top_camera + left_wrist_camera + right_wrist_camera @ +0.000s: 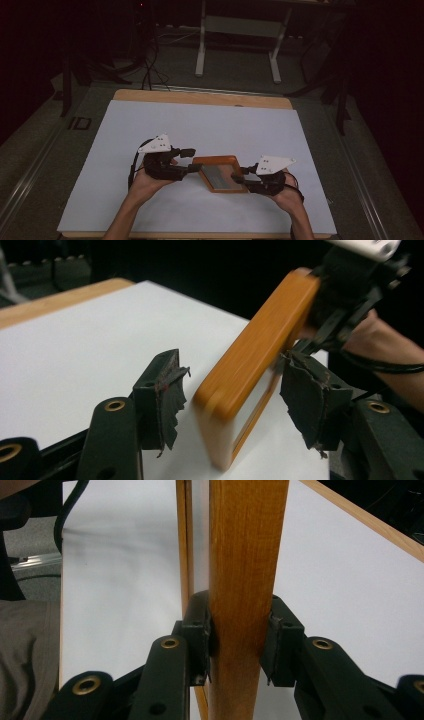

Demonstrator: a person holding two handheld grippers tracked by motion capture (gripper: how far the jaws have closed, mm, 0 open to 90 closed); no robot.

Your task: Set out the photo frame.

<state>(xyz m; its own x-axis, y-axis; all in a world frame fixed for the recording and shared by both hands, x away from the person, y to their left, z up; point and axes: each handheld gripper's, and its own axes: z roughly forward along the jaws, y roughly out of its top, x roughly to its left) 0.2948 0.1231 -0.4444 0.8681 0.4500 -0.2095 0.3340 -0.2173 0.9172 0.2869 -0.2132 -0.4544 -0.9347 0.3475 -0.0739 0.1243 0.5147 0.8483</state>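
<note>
Wooden frame (220, 173) sat near the front middle of the white table cover (200, 130), between my two grippers, with one side raised off the surface. I noted a dark panel inside its orange-brown border in the high view.

Right gripper (239, 642): I found both pads (200, 630) pressed against opposite faces of the frame's edge, clamped firmly on the wood. In the left gripper view it appeared at the frame's far end (320, 335), with the hand behind it.

Left gripper (232, 392): I recorded its jaws standing apart, one on either side of the frame's near corner. The frayed pads (170, 395) were clear of the wood, with a visible gap on each side. In the high view it lay just beside the frame's left edge (190, 161).

The frame stood tilted on edge in the left gripper view, its lower corner close to the cover. I could not tell whether that corner touched
</note>
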